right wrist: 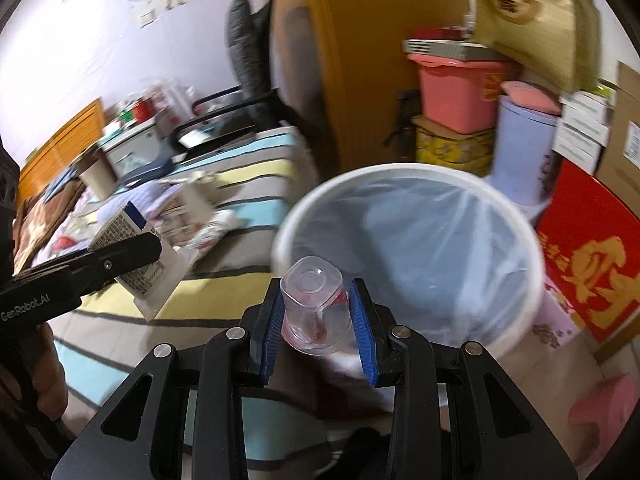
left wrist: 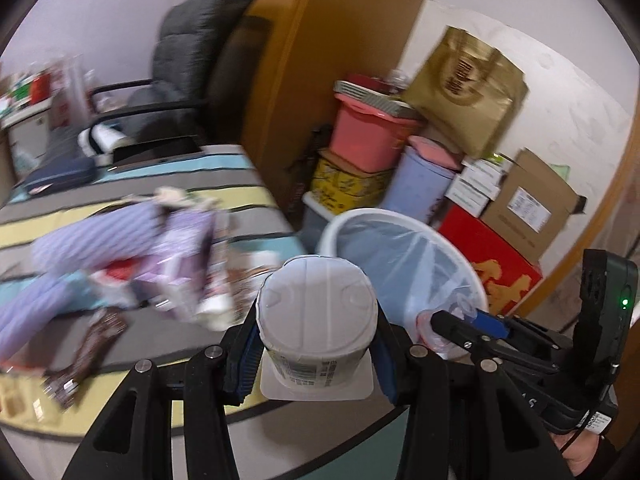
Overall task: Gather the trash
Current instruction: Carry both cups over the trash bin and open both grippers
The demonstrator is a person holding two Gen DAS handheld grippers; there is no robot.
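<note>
The left gripper (left wrist: 316, 354) is clamped on one white cup (left wrist: 318, 320) — upside down, its printed label unreadable — held between the blue pads, with the bin (left wrist: 404, 264) at its 2 o'clock. The right gripper (right wrist: 318, 330) grips one clear plastic cup (right wrist: 314, 306), also base-forward between its fingers, just at the near rim of the same white bin (right wrist: 516, 248), lined with a translucent bag, at 1 o'clock. In the right view the left tool — marked "GenRobot.AI" — enters at 9 o'clock. One striped bed (right wrist: 248, 172) holds scattered litter; one red box (right wrist: 588, 256) with gold characters stands beside the bin.
</note>
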